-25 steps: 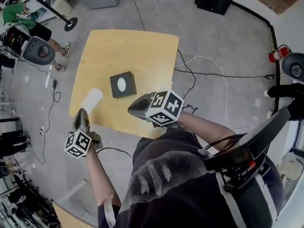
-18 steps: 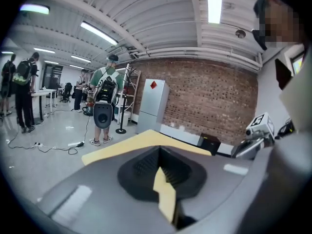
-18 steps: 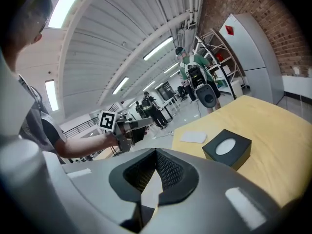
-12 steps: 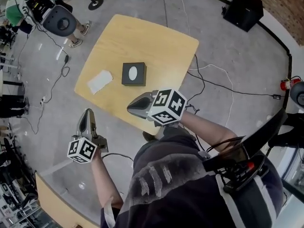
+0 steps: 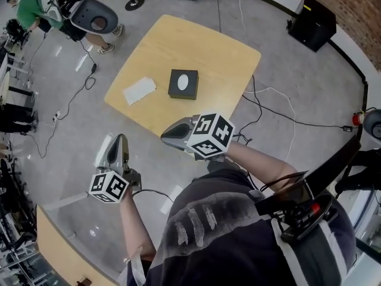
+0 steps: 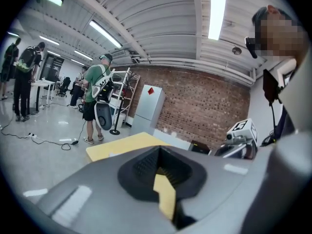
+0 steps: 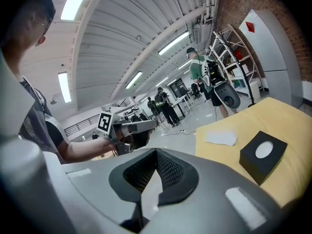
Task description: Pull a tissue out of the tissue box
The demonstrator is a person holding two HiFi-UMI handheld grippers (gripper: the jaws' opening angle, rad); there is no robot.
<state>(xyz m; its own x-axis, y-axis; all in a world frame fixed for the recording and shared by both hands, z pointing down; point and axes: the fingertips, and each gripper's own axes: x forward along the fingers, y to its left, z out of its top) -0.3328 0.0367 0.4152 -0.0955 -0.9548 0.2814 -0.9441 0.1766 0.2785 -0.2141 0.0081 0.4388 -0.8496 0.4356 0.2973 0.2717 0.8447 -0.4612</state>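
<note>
The black tissue box with a white oval opening stands near the middle of the wooden table. One white tissue lies flat to its left. Both grippers hang over the floor short of the table's near edge, holding nothing. My left gripper is shut and points toward the table's near left side. My right gripper is shut, its tip just off the near edge. The right gripper view shows the box, the tissue and the left gripper. In the left gripper view the table lies ahead.
Cables trail over the grey floor right of the table. A black case sits at the far right, a red extinguisher by the wall. People with gear stand at the far left. A white cabinet stands behind the table.
Both grippers have drawn back from the table. The right one was over the near edge and now hangs off it. The table looks farther off. Both stay shut.
</note>
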